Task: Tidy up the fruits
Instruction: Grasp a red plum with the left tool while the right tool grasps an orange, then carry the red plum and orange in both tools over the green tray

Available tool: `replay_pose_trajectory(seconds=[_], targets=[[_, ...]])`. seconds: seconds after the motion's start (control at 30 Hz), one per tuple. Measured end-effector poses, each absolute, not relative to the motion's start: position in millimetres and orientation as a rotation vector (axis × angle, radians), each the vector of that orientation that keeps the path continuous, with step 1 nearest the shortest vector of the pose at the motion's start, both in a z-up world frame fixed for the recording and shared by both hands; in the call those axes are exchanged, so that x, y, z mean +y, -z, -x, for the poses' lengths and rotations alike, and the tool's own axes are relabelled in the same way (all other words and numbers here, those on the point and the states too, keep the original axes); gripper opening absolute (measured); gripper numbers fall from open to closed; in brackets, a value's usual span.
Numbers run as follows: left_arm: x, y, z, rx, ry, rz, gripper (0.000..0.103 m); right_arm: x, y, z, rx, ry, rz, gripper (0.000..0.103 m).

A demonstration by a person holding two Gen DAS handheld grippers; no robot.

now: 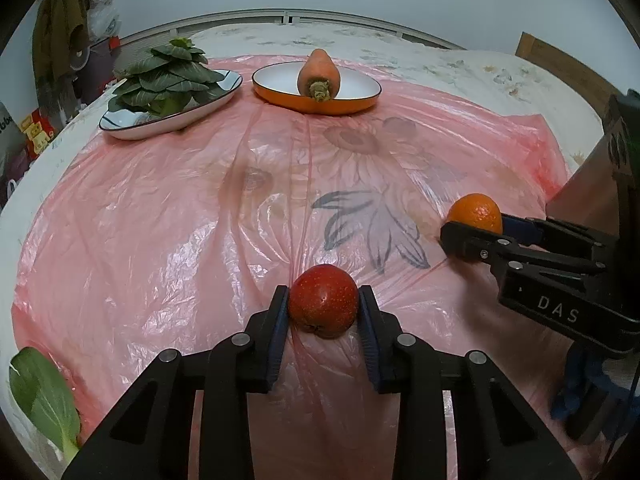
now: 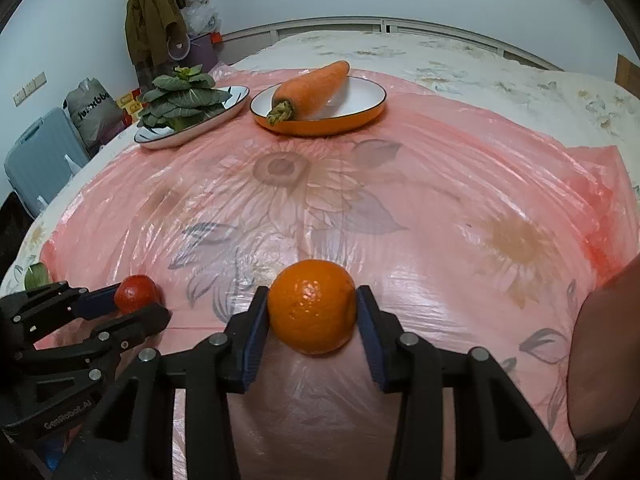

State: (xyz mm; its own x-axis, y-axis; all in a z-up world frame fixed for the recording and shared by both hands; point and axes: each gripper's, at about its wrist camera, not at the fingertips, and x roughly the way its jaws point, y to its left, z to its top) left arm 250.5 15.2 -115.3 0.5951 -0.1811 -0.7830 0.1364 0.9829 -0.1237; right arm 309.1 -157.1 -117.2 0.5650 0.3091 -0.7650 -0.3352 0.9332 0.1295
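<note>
Fruit first: small round red fruit with pale speckles (image 1: 323, 300) sits on the near part of the pink translucent plastic sheet (image 1: 160, 220), clamped between the two blue-padded fingers of the left gripper (image 1: 323, 306), pads pressed to both its sides. Round orange citrus fruit (image 2: 312, 306) lies on the same sheet to its right, well apart from it, squeezed the same way in the right gripper (image 2: 312, 312), pads touching left and right flanks. Both fruits rest on the sheet.

Farther back, shallow orange-walled dish with white inside (image 2: 360, 100) holds one thick orange carrot (image 2: 310, 86), stem end toward the cameras. Just left of it, white oval plate with dark rim (image 2: 236, 94) carries a stack of dark green leafy greens (image 2: 184, 98).

Loose green leaf (image 1: 40, 400) lies at the sheet's near left edge. Floral bedding (image 1: 400, 46) shows under and beyond the plastic. Olive-green garment (image 2: 150, 20) hangs by the wall; a pale blue suitcase (image 2: 36, 156) stands on the floor at left.
</note>
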Motion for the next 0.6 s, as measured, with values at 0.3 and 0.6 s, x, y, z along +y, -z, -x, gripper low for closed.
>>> replay_pose_trajectory(seconds=[0.3,0.6], targets=[[17.5,113.6,-248.9,0.903,0.189,0.067,0.029,-167.4,118.3,-312.3,0.899,-0.407,-0.061,0.052],[13.7,109.1,-243.9,0.893,0.174,0.040,0.029,-165.2,113.6,-307.7,0.901,-0.398,-0.037,0.052]])
